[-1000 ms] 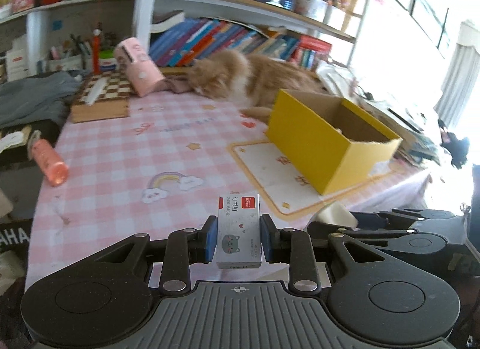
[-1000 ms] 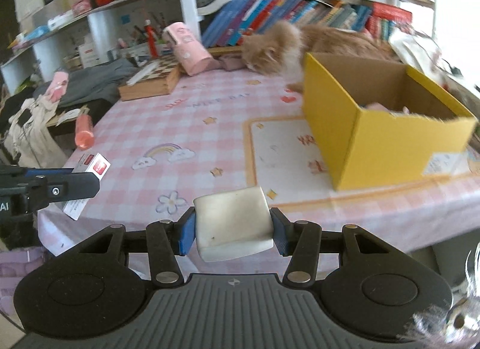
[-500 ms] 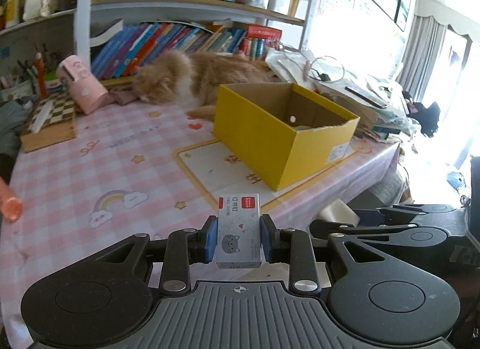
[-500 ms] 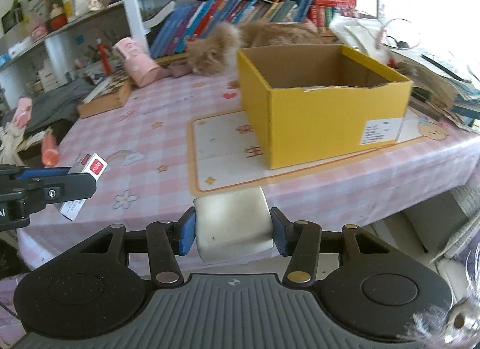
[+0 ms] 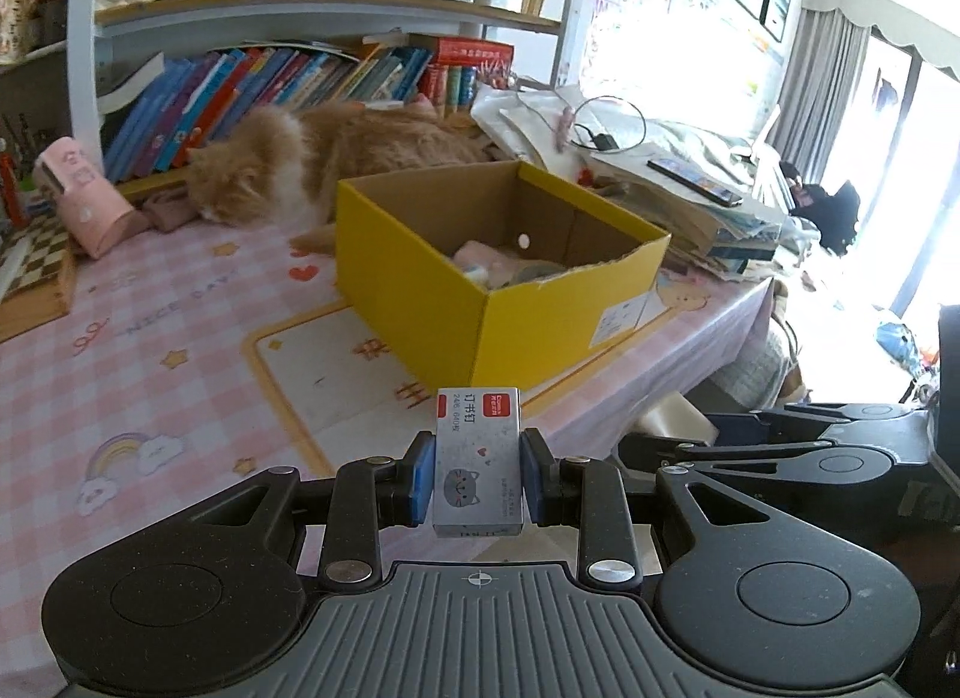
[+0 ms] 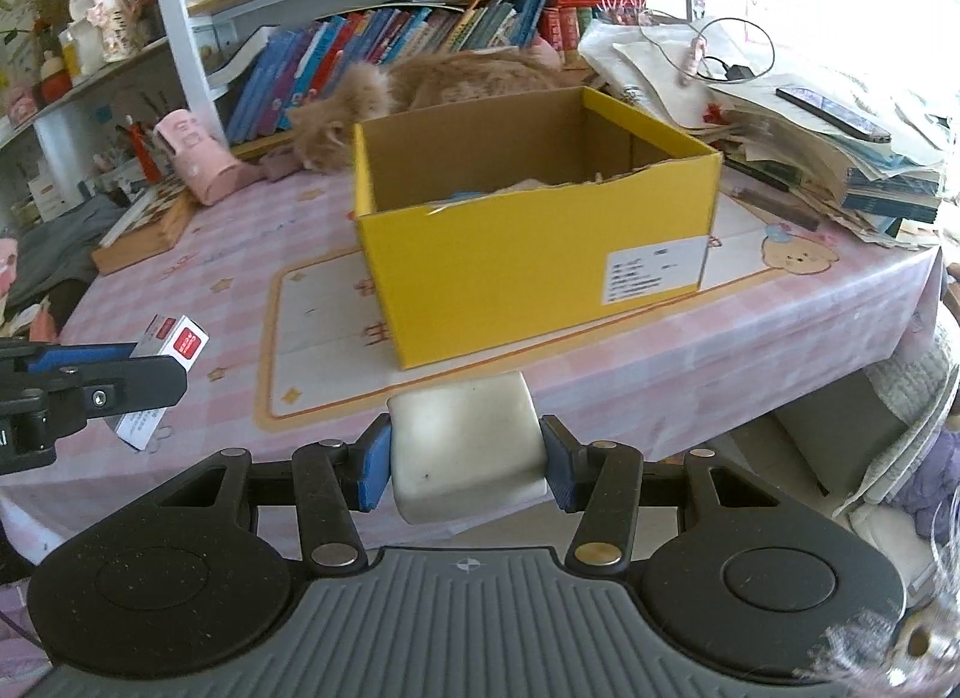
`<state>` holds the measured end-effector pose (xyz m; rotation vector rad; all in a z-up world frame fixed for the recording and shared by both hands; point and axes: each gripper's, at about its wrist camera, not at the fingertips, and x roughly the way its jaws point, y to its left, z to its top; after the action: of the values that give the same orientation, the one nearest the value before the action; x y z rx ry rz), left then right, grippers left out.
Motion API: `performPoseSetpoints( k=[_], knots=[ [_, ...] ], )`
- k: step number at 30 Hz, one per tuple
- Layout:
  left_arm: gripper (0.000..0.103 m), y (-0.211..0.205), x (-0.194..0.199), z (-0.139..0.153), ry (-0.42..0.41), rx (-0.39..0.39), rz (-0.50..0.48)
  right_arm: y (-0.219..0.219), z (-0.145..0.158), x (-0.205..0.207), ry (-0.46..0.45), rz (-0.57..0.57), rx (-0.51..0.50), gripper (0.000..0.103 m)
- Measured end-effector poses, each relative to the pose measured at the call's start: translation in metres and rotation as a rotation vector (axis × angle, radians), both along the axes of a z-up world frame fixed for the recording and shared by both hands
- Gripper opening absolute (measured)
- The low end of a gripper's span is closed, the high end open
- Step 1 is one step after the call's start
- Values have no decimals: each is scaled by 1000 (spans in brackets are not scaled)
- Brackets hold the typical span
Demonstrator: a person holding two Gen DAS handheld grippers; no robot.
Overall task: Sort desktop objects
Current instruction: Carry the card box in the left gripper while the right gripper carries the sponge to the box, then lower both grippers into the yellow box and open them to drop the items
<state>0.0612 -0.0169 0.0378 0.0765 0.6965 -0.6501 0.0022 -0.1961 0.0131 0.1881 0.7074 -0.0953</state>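
Note:
My left gripper [image 5: 478, 481] is shut on a small grey staple box [image 5: 478, 461] with a red label and a cat drawing, held above the near edge of the pink checked table [image 5: 150, 374]. My right gripper [image 6: 467, 461] is shut on a white eraser block [image 6: 467, 446], also at the table's near edge. An open yellow cardboard box [image 5: 480, 278] stands ahead on the table, with a few soft things inside. In the right wrist view the yellow box [image 6: 528, 254] is straight ahead, and the left gripper [image 6: 90, 392] shows at the left with the staple box [image 6: 162, 374].
An orange cat [image 5: 336, 158] lies behind the yellow box against the bookshelf [image 5: 288, 80]. A pink case [image 5: 84, 200] and a chessboard [image 5: 30, 260] sit at the far left. Stacked papers and books [image 6: 810, 146] crowd the table's right end.
Both grippers have swung rightward along the table's near edge with their loads. The yellow box now sits ahead and nearer, its inside showing. The orange tube at the left has left the view.

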Motion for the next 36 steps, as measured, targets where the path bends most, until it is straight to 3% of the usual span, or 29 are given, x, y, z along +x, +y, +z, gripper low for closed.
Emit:
performPoseSetpoints(
  k=[6,13,22,36],
  knots=[
    [28,-35,12,8,-6,-25,12,-29,8,13,-24,30,-43,47],
    [28,-81,42,26,-83,-57,48,-64,26,38,-106,105,-115,47],
    [28,-112,78,34,-134,-35,135,-104,47,92,-198,205,-128,47],
    [28,-147,155,-3,-66,107,186,-112,16,195,-89,360,-135,47]
  ],
)
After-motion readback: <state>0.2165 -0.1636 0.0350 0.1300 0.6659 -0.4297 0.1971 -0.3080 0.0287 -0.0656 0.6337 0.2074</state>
